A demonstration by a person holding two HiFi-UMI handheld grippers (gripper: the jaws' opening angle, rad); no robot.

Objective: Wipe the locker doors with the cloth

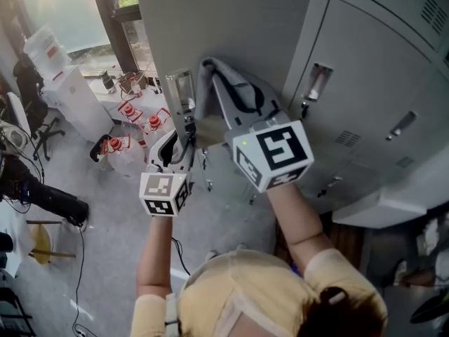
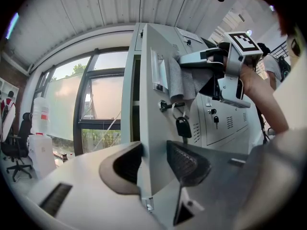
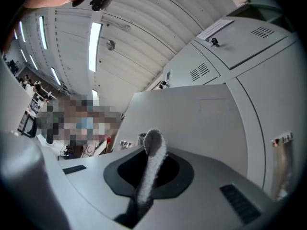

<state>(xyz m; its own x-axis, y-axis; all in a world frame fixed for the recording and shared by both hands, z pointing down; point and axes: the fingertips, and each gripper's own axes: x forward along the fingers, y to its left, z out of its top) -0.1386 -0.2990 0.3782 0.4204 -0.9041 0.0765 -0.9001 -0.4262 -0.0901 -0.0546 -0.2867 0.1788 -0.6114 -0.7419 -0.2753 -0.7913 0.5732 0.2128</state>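
Observation:
The grey locker door [image 1: 231, 27] stands swung open. My left gripper [image 1: 181, 142] is shut on the door's free edge below the handle plate, and the left gripper view shows that edge [image 2: 144, 80] running up between its jaws [image 2: 153, 164]. My right gripper [image 1: 219, 90] is shut on a grey cloth [image 1: 205, 97], which lies against the door's face beside the handle. In the right gripper view the cloth [image 3: 154, 150] rises as a folded strip out of the pinched jaws [image 3: 148, 176], with the door panel [image 3: 192, 123] just beyond.
Closed locker doors [image 1: 379, 97] with handles and vents fill the right side. A key with a black fob [image 2: 183, 126] hangs from the open door's lock. Red-labelled bottles [image 1: 133, 111], a white cabinet [image 1: 70, 93] and an office chair [image 1: 35, 128] stand on the floor to the left.

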